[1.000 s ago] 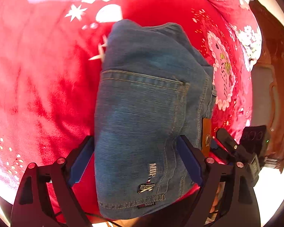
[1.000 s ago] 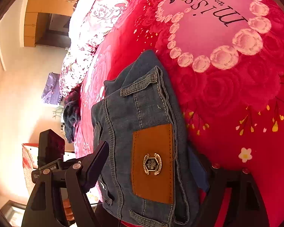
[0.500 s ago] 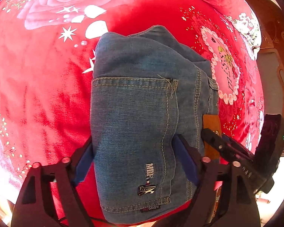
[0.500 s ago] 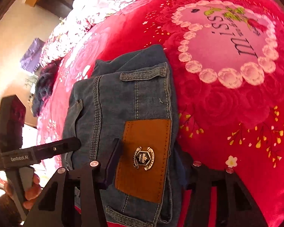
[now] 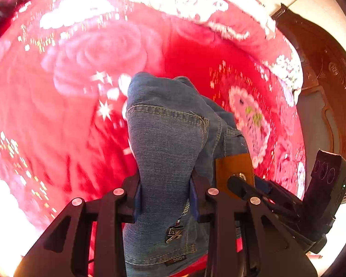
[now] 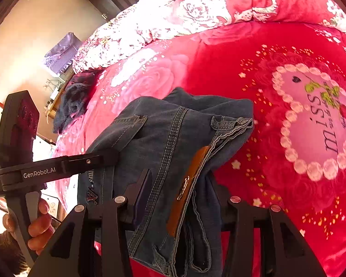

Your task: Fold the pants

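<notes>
Pants (image 5: 170, 143): one pair of blue denim jeans, folded into a thick bundle and held over a red rose-printed blanket (image 5: 69, 115) on a bed. Two hand-held grippers are present. Left gripper (image 5: 165, 198): fingers pressed in against a bunched section of denim next to the back pocket, the cloth squeezed narrow between the blue pads. Right gripper (image 6: 180, 198): the waistband with its one brown leather patch (image 6: 186, 189) sits between its fingers; the left pad lies against the denim, but the right pad is hidden behind the cloth, so the firmness of its hold cannot be told.

Left wrist view: shows the stitched pocket opening, a small metal logo badge (image 5: 174, 234) near the lower hem, the patch face-on, and the right gripper's body at the right edge. A dark carved wooden headboard (image 5: 323, 64) appears at upper right.

Right wrist view: shows the patch edge-on, one belt loop (image 6: 228, 122), the layered waistband edges, and the pants (image 6: 168, 143) sagging towards the blanket (image 6: 219, 64). Seen only here: the person's left hand (image 6: 38, 228) wrapped round the left gripper's handle, one heart-shaped motif reading "miss" (image 6: 318, 122), one dark garment (image 6: 73, 101) lying near the far bed edge, a white-and-pink floral quilt (image 6: 184, 11), and one purple bag (image 6: 60, 53) against the wall.
</notes>
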The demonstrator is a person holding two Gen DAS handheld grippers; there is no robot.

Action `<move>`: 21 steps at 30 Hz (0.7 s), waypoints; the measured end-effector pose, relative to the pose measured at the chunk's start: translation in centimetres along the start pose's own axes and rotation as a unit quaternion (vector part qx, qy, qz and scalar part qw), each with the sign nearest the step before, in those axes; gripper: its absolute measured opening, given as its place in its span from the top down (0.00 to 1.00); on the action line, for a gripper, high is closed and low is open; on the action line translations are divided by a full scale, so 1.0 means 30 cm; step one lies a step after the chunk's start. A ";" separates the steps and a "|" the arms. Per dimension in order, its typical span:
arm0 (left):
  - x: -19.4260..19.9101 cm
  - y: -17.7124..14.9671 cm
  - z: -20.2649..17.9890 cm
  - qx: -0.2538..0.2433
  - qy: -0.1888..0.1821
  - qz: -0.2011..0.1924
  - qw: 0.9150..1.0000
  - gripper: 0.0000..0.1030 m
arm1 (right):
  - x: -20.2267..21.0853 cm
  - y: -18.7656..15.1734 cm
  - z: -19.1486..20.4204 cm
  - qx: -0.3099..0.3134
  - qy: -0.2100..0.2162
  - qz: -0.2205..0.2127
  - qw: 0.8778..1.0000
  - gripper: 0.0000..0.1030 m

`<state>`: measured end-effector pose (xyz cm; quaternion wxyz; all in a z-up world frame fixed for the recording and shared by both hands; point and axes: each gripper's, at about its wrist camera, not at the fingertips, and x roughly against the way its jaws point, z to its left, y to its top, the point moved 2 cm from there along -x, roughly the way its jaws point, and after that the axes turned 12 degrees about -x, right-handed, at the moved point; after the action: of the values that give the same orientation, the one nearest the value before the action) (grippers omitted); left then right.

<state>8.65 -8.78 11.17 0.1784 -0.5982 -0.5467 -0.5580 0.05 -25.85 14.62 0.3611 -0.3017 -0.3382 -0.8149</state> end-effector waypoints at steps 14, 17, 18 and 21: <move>0.118 0.029 0.293 0.053 0.163 -0.089 0.981 0.24 | 0.019 0.112 0.137 0.037 -0.185 -0.103 0.977 0.16; 0.101 -0.045 0.311 0.069 0.179 -0.089 0.977 0.24 | 0.023 0.029 0.134 0.042 -0.212 -0.107 0.971 0.16; 0.092 -0.070 0.309 0.070 0.189 -0.086 0.976 0.24 | 0.024 0.006 0.135 0.044 -0.224 -0.109 0.967 0.16; 0.080 -0.128 0.288 0.052 0.225 -0.068 0.971 0.24 | 0.034 -0.055 0.147 0.057 -0.227 -0.116 0.965 0.16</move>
<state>8.92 0.72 9.02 0.2890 -0.4087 -0.5603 -0.6599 -0.73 -22.01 17.44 0.1946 -0.4164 -0.4899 -0.7408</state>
